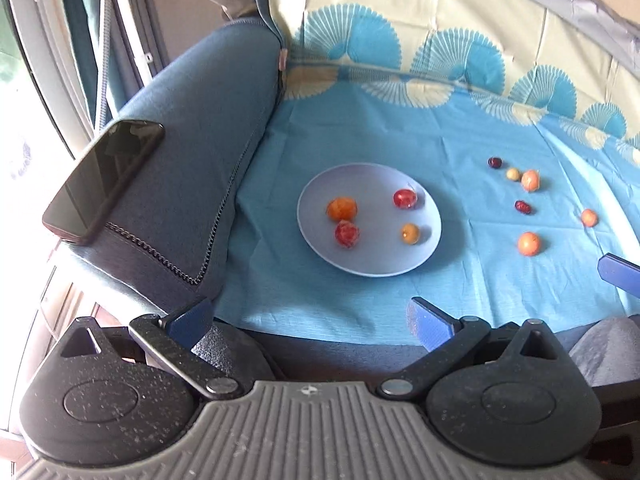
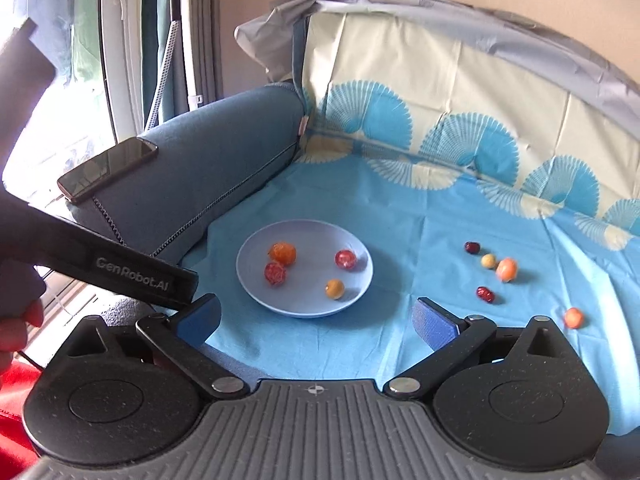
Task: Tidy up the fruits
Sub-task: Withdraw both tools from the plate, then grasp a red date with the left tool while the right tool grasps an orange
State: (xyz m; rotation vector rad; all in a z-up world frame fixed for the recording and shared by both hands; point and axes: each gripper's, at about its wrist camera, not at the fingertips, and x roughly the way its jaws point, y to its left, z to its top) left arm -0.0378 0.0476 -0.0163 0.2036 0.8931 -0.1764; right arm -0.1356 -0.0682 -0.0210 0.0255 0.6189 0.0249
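Note:
A pale blue plate (image 1: 360, 256) (image 2: 256, 284) sits on the blue cloth. It holds several small fruits: an orange one (image 1: 341, 208) (image 2: 282, 253), two red ones (image 1: 405, 198) (image 1: 346, 233) and a small yellow-orange one (image 1: 410, 233) (image 2: 334, 288). Several loose fruits lie to the right on the cloth, among them an orange one (image 1: 529, 243), a dark red one (image 1: 522, 207) (image 2: 485, 294) and another orange one (image 2: 574, 317). My left gripper (image 1: 310, 320) is open and empty, near the cloth's front edge. My right gripper (image 2: 318, 320) is open and empty, in front of the plate.
A blue sofa armrest (image 1: 200, 128) (image 2: 224, 144) rises on the left with a black phone (image 1: 104, 176) (image 2: 108, 170) on it. The patterned backrest cover (image 1: 440, 40) stands behind. The left gripper's handle (image 2: 120, 268) crosses the right wrist view at left.

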